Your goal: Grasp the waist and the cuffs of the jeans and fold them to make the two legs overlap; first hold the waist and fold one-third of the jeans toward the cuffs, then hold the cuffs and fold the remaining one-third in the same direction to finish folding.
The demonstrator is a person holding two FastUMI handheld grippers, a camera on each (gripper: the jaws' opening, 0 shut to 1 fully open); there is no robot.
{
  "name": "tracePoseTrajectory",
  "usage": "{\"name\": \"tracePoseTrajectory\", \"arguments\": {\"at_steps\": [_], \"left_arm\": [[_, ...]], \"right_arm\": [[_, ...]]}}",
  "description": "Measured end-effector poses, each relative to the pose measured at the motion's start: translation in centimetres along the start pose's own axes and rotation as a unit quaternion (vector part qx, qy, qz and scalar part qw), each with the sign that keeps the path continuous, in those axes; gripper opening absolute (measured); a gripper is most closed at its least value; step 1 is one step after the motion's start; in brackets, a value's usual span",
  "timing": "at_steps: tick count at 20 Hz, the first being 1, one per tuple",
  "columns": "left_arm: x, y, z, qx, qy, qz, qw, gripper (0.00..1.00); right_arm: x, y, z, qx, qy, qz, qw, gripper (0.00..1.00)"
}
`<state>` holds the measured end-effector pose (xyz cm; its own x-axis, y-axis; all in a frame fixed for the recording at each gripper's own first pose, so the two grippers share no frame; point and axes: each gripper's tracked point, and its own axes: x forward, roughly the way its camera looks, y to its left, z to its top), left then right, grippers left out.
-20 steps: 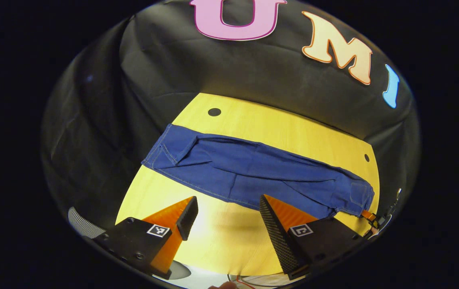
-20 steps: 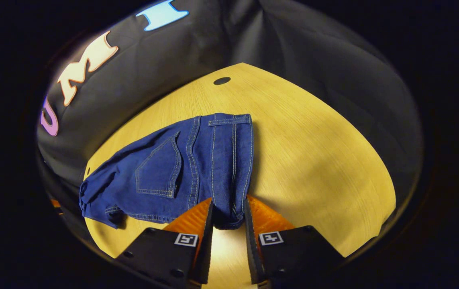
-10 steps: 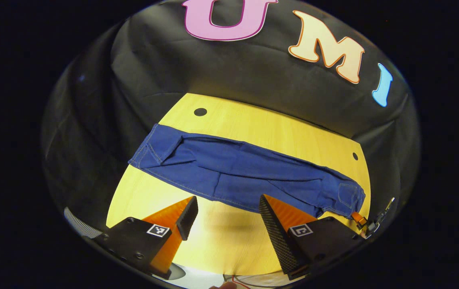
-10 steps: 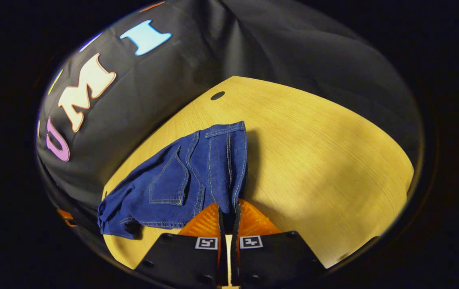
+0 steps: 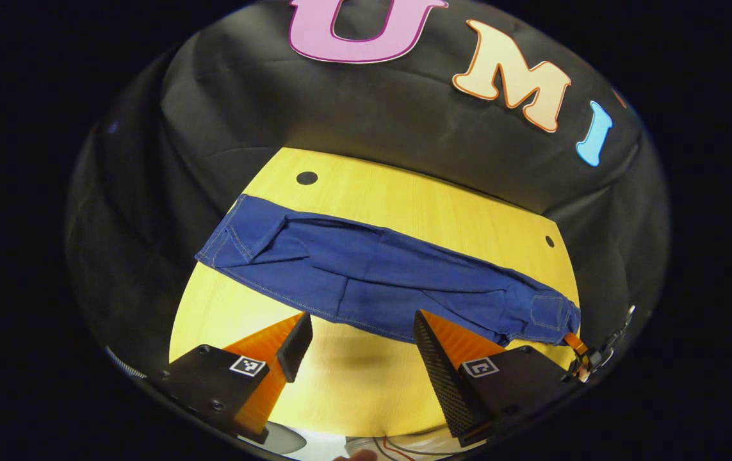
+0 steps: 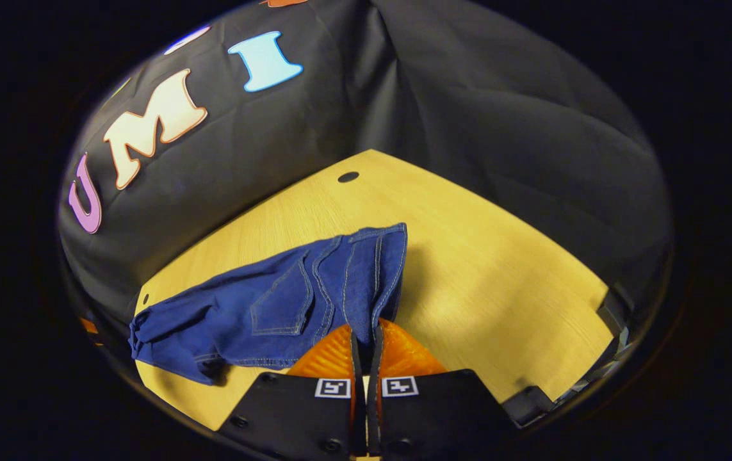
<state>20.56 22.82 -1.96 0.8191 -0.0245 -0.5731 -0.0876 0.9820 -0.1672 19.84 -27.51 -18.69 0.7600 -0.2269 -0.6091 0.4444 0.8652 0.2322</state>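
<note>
Blue jeans (image 5: 372,275) lie stretched across the yellow wooden table (image 5: 404,198), cuffs (image 5: 231,237) at the left and waist (image 5: 551,314) at the right in the left gripper view. My left gripper (image 5: 361,320) is open just short of the near edge of the legs, with nothing between its fingers. In the right gripper view my right gripper (image 6: 364,333) is shut on the near corner of the waist of the jeans (image 6: 289,307), which rises a little off the table (image 6: 500,256). A back pocket (image 6: 285,307) faces up. That right gripper (image 5: 580,358) also appears far right in the left gripper view.
Small dark holes mark the tabletop (image 5: 307,178), (image 5: 549,241), (image 6: 348,177). The black cloth wall closes in behind and beside the table. Bare wood lies to the right of the waist in the right gripper view. The table's near edge runs just under my left gripper.
My right gripper's fingers closed on the waist corner and raised it slightly. My left gripper stayed open and shifted a little along the near edge of the jeans.
</note>
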Motion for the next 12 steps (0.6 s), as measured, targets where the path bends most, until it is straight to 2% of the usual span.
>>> {"name": "tracePoseTrajectory", "arguments": {"at_steps": [4, 7, 10, 11, 12], "left_arm": [[-0.7, 2.1, -1.1, 0.003, 0.008, -0.020, 1.000, 0.95], [-0.8, 3.4, -1.6, 0.006, 0.015, -0.039, 0.999, 0.95], [-0.6, 4.1, -1.3, 0.006, 0.014, -0.067, 0.998, 0.96], [-0.4, 4.6, -1.2, 0.009, 0.014, -0.073, 0.997, 0.99], [-0.5, 5.0, -1.1, 0.012, 0.015, -0.076, 0.997, 0.96]], "right_arm": [[-2.5, 1.9, 2.2, -0.005, -0.031, -0.024, 0.999, 0.03], [-4.9, 4.6, 4.2, -0.032, -0.059, -0.029, 0.997, 0.03], [-7.7, 9.3, 5.9, -0.064, -0.085, -0.014, 0.994, 0.03], [-8.4, 11.2, 6.6, -0.073, -0.094, -0.005, 0.993, 0.03], [-9.1, 13.2, 6.8, -0.080, -0.101, 0.004, 0.992, 0.03]]}}
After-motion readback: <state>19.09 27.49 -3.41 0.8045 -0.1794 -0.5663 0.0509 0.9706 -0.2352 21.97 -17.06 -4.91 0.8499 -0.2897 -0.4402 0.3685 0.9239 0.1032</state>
